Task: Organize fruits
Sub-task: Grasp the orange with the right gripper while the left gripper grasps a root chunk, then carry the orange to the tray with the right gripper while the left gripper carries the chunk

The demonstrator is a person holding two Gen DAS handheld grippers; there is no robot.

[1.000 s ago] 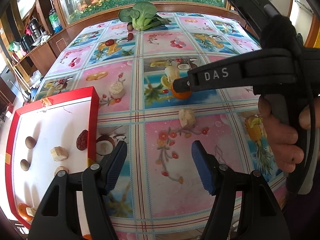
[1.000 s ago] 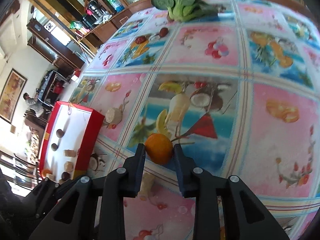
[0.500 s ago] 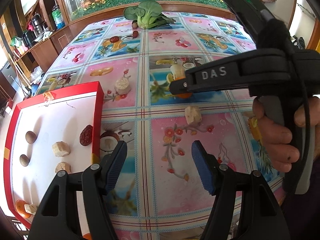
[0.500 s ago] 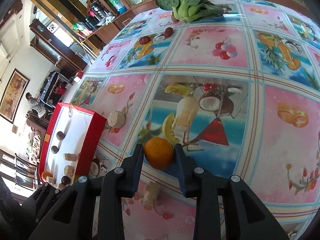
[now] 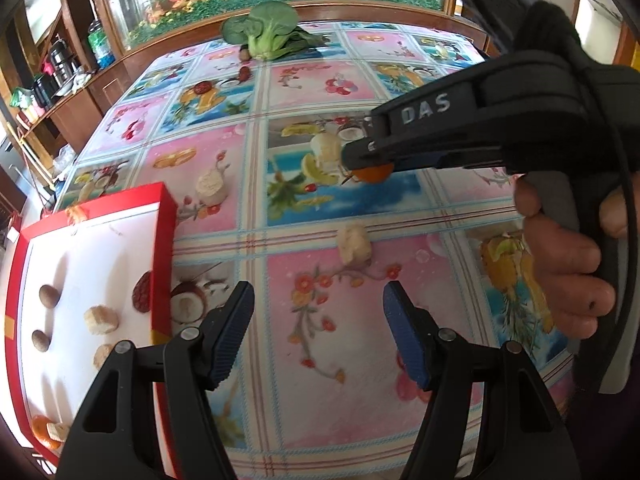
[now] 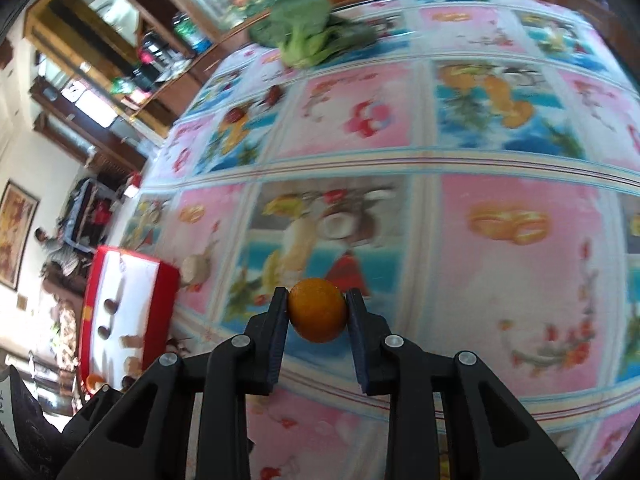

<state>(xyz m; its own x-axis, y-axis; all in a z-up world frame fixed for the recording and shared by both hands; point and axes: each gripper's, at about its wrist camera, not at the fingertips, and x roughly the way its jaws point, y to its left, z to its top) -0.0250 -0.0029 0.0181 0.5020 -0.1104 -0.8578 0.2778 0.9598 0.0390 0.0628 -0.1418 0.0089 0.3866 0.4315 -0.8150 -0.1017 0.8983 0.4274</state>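
My right gripper [image 6: 317, 312] is shut on a small orange [image 6: 317, 310] and holds it above the patterned tablecloth; the orange also shows under that gripper in the left wrist view [image 5: 372, 174]. My left gripper [image 5: 318, 336] is open and empty, low over the cloth near the front. A red tray with a white floor [image 5: 64, 264] lies at the left and holds brown nuts, pale fruit chunks, a dark red date and an orange piece. Pale fruit chunks lie loose on the cloth, one [image 5: 354, 242] ahead of the left gripper and one [image 5: 211, 188] beside the tray.
A green leafy vegetable [image 5: 268, 34] lies at the far edge of the table with small dark red fruits [image 5: 202, 88] near it. A wooden cabinet and planter run along the back. Shelves stand at the left. The table's front edge is just below the left gripper.
My right gripper has lifted the orange off the cloth and swung, blurring its view. The left gripper has drawn back slightly and stays open.
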